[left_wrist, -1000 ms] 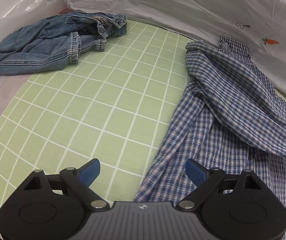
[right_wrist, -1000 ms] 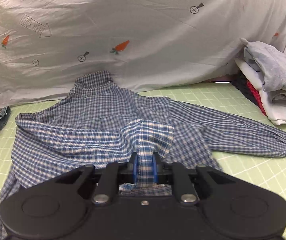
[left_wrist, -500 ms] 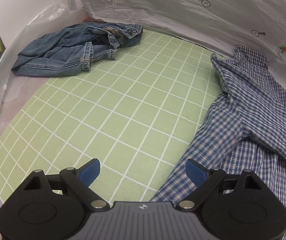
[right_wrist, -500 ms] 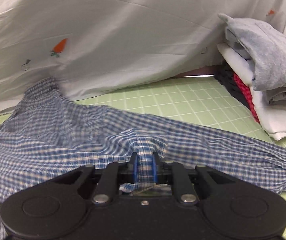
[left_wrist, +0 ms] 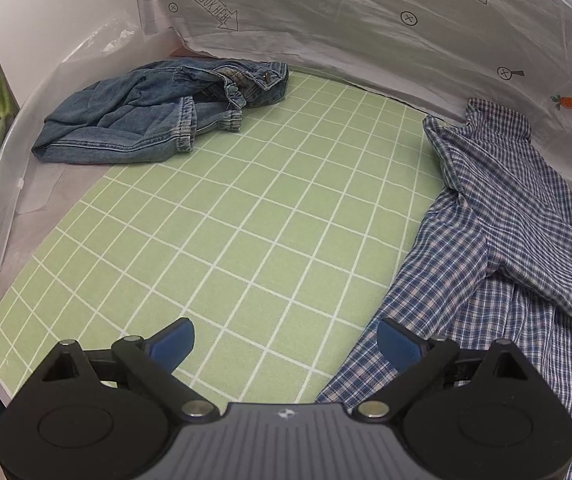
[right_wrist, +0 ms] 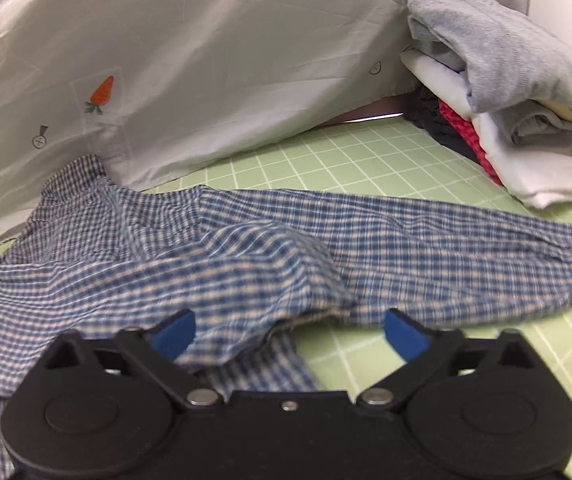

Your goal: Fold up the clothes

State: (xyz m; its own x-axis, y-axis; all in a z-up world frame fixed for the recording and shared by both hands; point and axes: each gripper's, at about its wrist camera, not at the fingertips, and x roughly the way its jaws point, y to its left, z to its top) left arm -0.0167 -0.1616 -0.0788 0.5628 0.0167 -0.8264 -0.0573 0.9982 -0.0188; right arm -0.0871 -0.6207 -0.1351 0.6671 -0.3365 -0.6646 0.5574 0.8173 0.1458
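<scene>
A blue-and-white checked shirt (right_wrist: 246, 256) lies rumpled on the green grid mat (right_wrist: 385, 160), one sleeve stretched out to the right. It also shows at the right of the left wrist view (left_wrist: 505, 248). My right gripper (right_wrist: 289, 332) is open just above the shirt, a loose fold of cloth lying between its blue fingertips. My left gripper (left_wrist: 286, 340) is open and empty over the mat, its right fingertip at the shirt's left hem.
Crumpled blue jeans (left_wrist: 158, 120) lie at the mat's far left corner. A stack of folded clothes (right_wrist: 505, 92) stands at the far right. A white sheet with carrot prints (right_wrist: 206, 60) hangs along the back. The mat's left edge (left_wrist: 14, 300) is near.
My right gripper opened and let go of the shirt fold it was pinching, after carrying it to the right. My left gripper drew back and left, staying open.
</scene>
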